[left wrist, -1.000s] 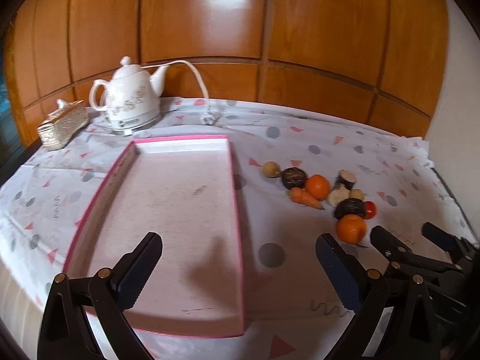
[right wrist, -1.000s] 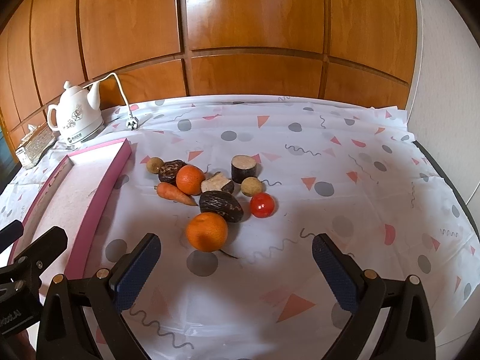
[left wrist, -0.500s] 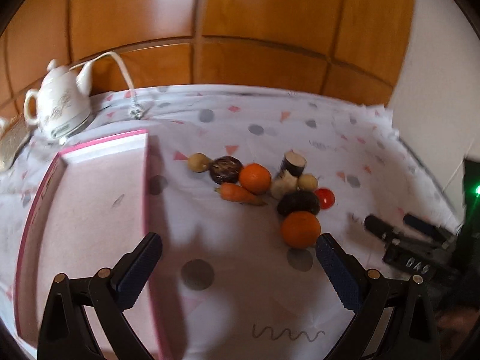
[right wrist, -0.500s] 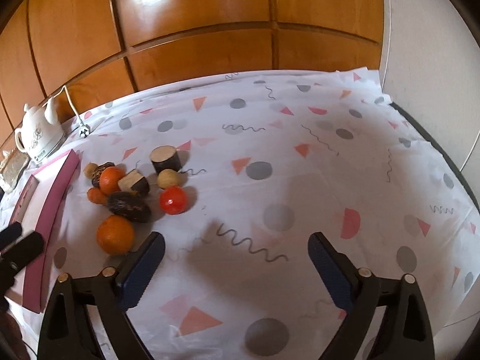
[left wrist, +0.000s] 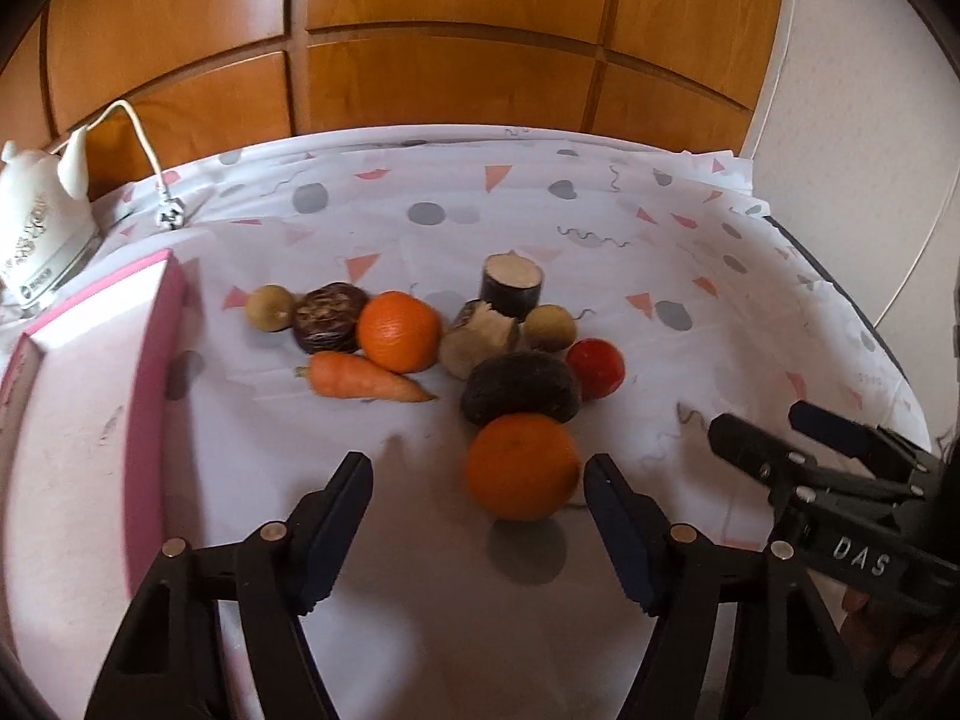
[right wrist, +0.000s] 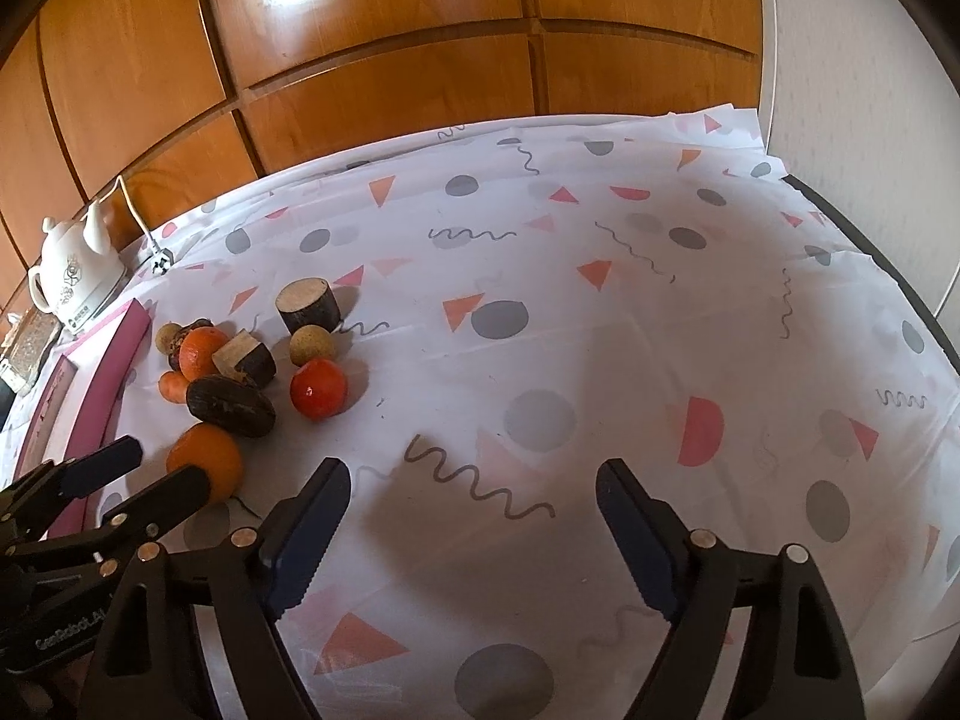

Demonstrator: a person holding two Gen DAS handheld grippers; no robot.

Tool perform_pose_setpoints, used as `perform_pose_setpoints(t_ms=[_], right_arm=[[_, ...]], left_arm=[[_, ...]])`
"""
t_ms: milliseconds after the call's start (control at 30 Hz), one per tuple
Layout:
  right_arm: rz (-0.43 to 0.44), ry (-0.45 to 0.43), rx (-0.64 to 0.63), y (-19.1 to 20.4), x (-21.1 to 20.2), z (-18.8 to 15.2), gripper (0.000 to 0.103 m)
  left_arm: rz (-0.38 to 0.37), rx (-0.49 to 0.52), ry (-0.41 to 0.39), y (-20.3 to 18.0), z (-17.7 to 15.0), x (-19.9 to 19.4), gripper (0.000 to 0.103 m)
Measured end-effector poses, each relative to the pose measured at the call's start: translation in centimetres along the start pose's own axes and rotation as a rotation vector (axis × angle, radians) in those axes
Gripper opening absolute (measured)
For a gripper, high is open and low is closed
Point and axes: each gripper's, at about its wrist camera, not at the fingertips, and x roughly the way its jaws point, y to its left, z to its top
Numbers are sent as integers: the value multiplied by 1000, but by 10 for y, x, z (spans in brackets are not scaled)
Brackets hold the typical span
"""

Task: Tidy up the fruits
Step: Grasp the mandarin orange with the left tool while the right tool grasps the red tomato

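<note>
Nothing is sorted yet: your pink tray (left wrist: 90,396) on the left holds no fruit, and the whole pile sits on the table (left wrist: 420,570) to its right. Your left tongs (left wrist: 477,480) are closing around the near orange (left wrist: 521,465), which lies between the pads without being pinched. Your right tongs (right wrist: 471,483) are also narrowing, with only patterned cloth between them.

A second ago the left tongs hung wide over the tray; they have since swung right to the fruit. The right tongs have drifted right, away from the pile.
</note>
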Motion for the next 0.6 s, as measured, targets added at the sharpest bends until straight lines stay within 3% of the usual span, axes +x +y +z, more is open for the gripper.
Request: perform_pose_setpoints(t_ms=[100,133,200,233,433,600], right_arm=[[5,1,-5,-1,1,0,82],[4,2,-6,-1,1,1,82],[10,3,-6,-1,2,1,80],[18,3,-7,-1,2,2,74],[109,3,-39,10,6,8,41],[191,11,-78,31,15,16,37]], left_arm=[[-1,12,0,-6,2,6,72],[-4,14,1,-8,3,9,68],[-26,20,11,-11,3,15,52],[-31,22,21,-12,3,19,40],[-37,-3,-19,1,-10,5,39],[16,-23,-57,14,-25,-4,40]])
